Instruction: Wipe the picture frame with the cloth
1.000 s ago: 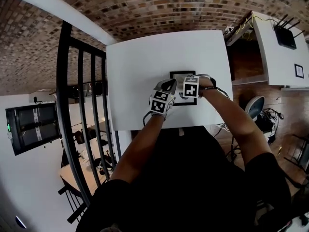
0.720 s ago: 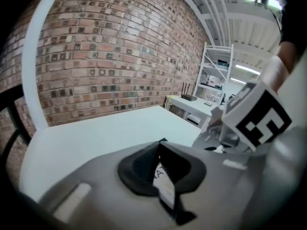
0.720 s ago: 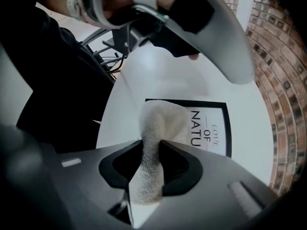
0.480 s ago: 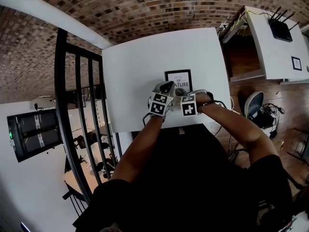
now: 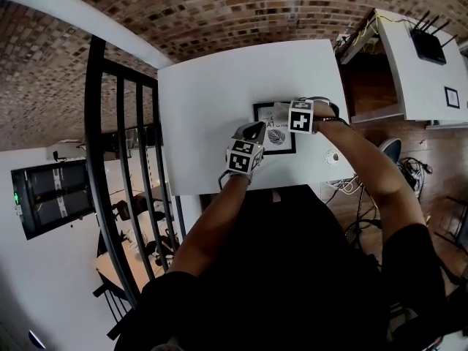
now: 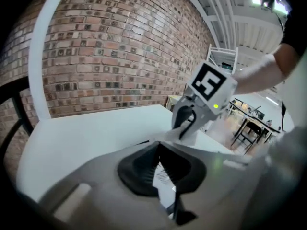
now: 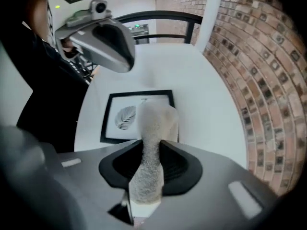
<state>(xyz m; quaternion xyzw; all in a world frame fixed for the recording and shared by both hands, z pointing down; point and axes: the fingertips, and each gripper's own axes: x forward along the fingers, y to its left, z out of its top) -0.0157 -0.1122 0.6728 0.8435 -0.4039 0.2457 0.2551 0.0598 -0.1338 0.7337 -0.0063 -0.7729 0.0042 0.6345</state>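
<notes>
My right claw (image 7: pixel 152 145) pinches the cloth (image 7: pixel 156 116), whose end drapes over the picture frame (image 7: pixel 122 118) at my 12 o'clock. My left claw (image 6: pixel 159 153) nips the frame's near edge. I think a hard stroke could drag the frame out of that thin grip.

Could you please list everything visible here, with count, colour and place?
Rectangular black picture frame with leaf print: one, black, flat on the table.
Fuzzy grey cloth: one, grey, resting on the frame.
White table: one, white, centre.
Black metal railing: one, black, left of table.
Black router with antennas: one, black, far right.
Brick wall: one, brown, beyond the table.
Left tongs: jaws nearly closed, at the frame's near corner.
Right tongs: shut on the cloth.
</notes>
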